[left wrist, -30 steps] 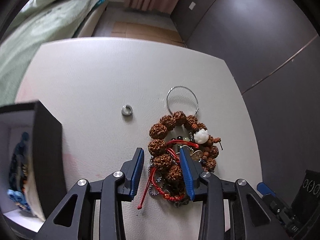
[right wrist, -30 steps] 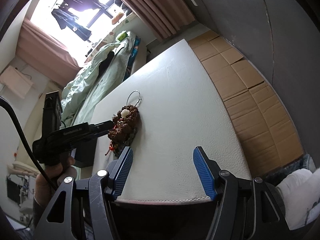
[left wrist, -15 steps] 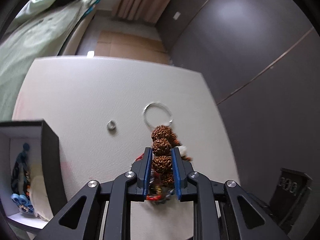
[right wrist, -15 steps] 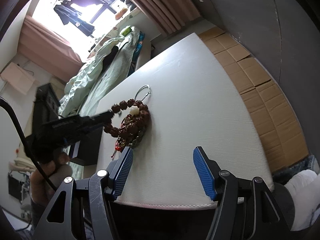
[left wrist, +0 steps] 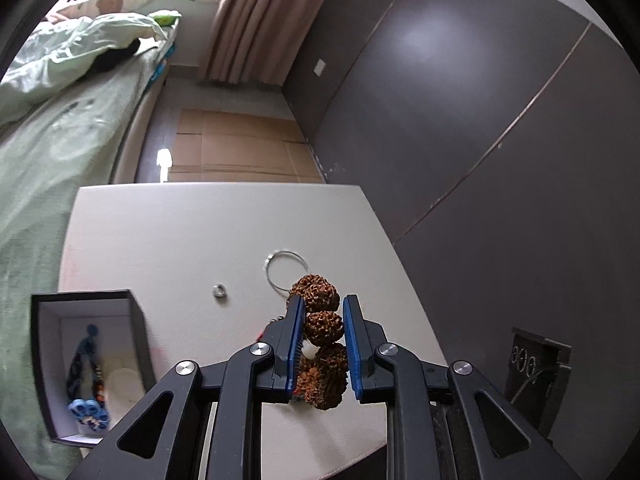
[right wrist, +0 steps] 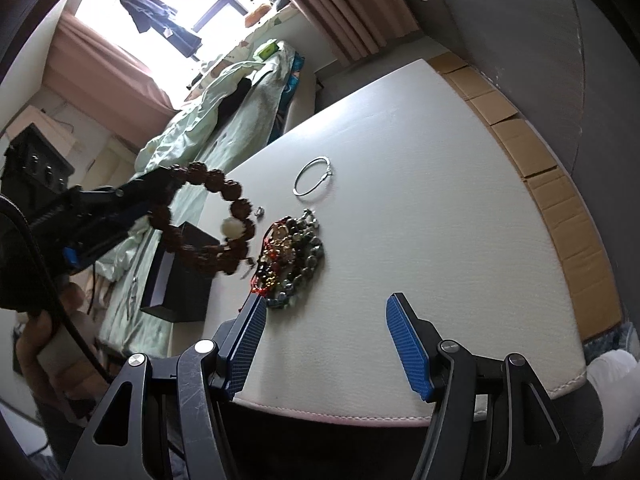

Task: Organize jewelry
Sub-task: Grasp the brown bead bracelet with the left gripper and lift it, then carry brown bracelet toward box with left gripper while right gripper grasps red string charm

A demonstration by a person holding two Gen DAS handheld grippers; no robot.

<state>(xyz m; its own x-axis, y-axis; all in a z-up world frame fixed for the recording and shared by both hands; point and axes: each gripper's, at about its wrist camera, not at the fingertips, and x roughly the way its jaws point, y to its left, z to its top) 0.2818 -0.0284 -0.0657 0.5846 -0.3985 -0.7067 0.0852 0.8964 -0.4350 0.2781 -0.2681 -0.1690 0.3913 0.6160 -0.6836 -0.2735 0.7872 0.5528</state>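
Note:
My left gripper [left wrist: 322, 304] is shut on a bracelet of big brown knobbly beads [left wrist: 323, 328] and holds it above the white table [left wrist: 180, 232]. In the right wrist view the bracelet [right wrist: 236, 200] hangs as a loop in the air, with a white bead on it, from the left gripper [right wrist: 168, 178]. Below it on the table lies a pile of mixed jewelry [right wrist: 292, 256] with red cord and dark beads. My right gripper [right wrist: 326, 312] stands open and holds nothing, near the table's front edge, just right of the pile.
A silver hoop [left wrist: 286, 270] and a small silver ring [left wrist: 219, 291] lie on the table. An open black box [left wrist: 44, 360] with blue jewelry [left wrist: 86, 376] inside stands at the left edge. A bed with green bedding [left wrist: 60, 128] runs along the left. A hand [right wrist: 36, 344] holds the left gripper.
The left gripper closed on the brown bead bracelet and lifted it off the pile into the air. The right gripper drifted a little towards the pile, still open.

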